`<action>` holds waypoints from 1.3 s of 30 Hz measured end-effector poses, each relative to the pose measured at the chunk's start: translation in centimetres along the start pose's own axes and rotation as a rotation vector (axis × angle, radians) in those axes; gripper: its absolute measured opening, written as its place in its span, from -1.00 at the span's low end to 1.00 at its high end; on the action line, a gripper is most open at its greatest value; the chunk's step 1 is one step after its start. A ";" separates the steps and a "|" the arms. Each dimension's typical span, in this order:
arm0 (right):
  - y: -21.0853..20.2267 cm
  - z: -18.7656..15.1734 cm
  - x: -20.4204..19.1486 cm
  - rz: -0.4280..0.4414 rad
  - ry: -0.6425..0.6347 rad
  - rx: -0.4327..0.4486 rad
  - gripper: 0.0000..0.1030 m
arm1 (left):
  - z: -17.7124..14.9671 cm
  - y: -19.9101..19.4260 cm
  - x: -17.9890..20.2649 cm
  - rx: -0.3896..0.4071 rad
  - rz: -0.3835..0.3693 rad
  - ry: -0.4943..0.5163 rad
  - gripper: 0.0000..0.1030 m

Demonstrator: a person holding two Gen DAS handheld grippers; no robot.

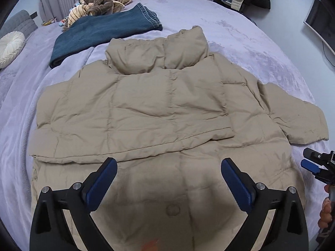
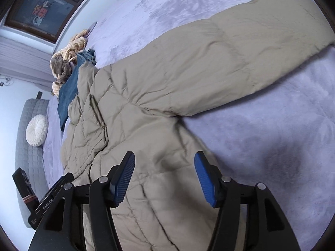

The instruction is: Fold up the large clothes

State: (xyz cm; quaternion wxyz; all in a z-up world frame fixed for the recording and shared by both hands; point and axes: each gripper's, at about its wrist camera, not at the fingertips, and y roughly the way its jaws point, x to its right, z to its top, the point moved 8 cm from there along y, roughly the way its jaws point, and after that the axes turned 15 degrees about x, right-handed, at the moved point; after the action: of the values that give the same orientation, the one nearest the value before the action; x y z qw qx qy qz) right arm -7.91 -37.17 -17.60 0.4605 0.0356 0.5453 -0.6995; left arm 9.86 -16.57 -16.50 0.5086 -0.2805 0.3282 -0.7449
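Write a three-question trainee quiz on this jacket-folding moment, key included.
1. True or false: the left sleeve is already folded across the beige puffer jacket.
2. Which sleeve lies spread out on the bed? A) right sleeve B) neither
3. Fill in: the left gripper and right gripper are both ____, holding nothing.

Key: 1 true; 2 A; 3 open.

Beige puffer jacket flat on bed, one sleeve folded across, other outstretched
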 end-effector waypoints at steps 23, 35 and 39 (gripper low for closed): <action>-3.2 14.5 19.4 0.116 0.695 0.343 1.00 | 0.8 2.4 7.1 -0.065 -0.003 0.055 0.99; -0.4 17.9 18.7 0.286 0.879 0.337 -0.85 | 2.5 1.1 2.0 -0.012 0.087 -0.027 0.99; -1.0 19.6 14.0 0.303 0.692 0.335 -0.85 | 2.7 0.2 -0.8 0.008 0.122 -0.058 0.99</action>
State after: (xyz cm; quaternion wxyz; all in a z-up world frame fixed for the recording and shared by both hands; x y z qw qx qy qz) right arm -7.73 -61.27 -16.65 0.3355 0.4231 0.5352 -0.6497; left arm 12.26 -16.43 -14.99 0.5633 -0.2794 0.3271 -0.7055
